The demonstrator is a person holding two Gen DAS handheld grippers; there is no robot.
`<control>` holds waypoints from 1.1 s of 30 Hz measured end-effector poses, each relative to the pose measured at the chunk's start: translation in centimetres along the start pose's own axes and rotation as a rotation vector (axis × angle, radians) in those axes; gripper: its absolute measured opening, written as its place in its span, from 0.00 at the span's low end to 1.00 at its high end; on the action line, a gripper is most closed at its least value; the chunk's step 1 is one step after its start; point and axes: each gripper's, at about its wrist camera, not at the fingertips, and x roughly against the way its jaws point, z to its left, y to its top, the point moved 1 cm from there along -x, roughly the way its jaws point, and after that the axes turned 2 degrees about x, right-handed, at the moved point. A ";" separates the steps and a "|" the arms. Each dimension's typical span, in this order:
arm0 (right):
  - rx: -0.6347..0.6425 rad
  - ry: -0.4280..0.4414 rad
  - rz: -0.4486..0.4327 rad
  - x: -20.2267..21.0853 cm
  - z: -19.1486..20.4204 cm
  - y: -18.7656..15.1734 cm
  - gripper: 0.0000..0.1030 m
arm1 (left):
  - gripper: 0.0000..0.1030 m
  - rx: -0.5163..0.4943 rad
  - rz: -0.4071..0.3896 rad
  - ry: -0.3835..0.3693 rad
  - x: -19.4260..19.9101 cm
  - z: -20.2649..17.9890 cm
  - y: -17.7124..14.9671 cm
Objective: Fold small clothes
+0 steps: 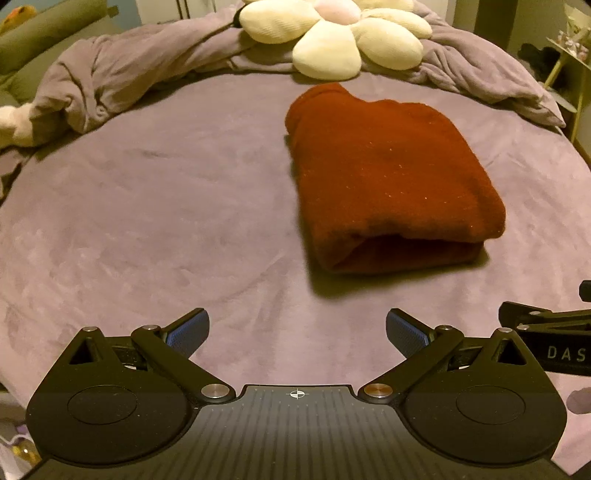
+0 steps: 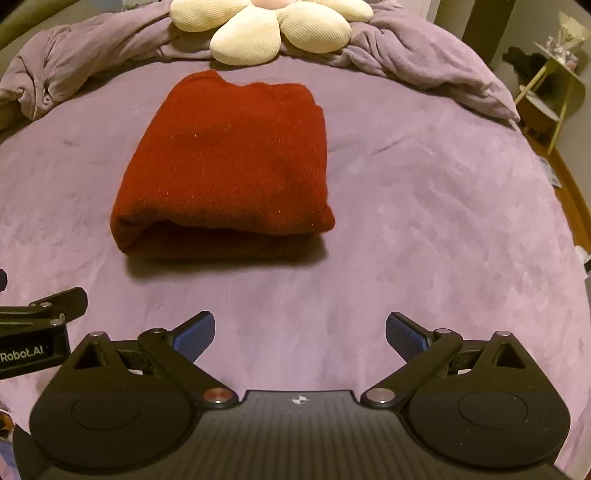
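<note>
A dark red knitted garment [image 1: 388, 177] lies folded into a thick rectangle on the purple bed cover [image 1: 166, 221]; it also shows in the right wrist view [image 2: 229, 166]. My left gripper [image 1: 297, 332] is open and empty, hovering near the bed's front, with the garment ahead and to its right. My right gripper [image 2: 300, 334] is open and empty, with the garment ahead and to its left. Each gripper's side shows in the other's view, the right one [image 1: 546, 339] and the left one [image 2: 40, 321]. Neither touches the garment.
A cream flower-shaped cushion [image 1: 332, 33] lies at the head of the bed, also in the right wrist view [image 2: 269, 26]. A bunched purple blanket [image 1: 110, 81] rings the far edge. A small yellow-green side table [image 2: 550, 92] stands beyond the bed's right side.
</note>
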 end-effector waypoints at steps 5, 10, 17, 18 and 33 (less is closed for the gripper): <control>0.007 -0.012 -0.021 0.1 0.2 0.3 0.96 | 1.00 -0.007 0.004 0.025 -0.2 -0.1 0.1; -0.011 0.003 -0.020 0.2 0.0 0.5 0.96 | 1.00 0.005 0.006 0.004 -0.1 -0.2 0.4; -0.021 0.010 -0.026 0.3 -0.2 0.6 0.96 | 1.00 -0.008 -0.001 0.009 0.0 -0.6 0.7; -0.021 0.009 -0.025 0.2 -0.1 0.6 0.96 | 1.00 -0.011 0.000 0.009 -0.1 -0.7 0.7; -0.020 0.014 -0.027 0.4 0.0 0.8 0.96 | 1.00 -0.018 0.014 0.011 -0.3 -0.8 1.0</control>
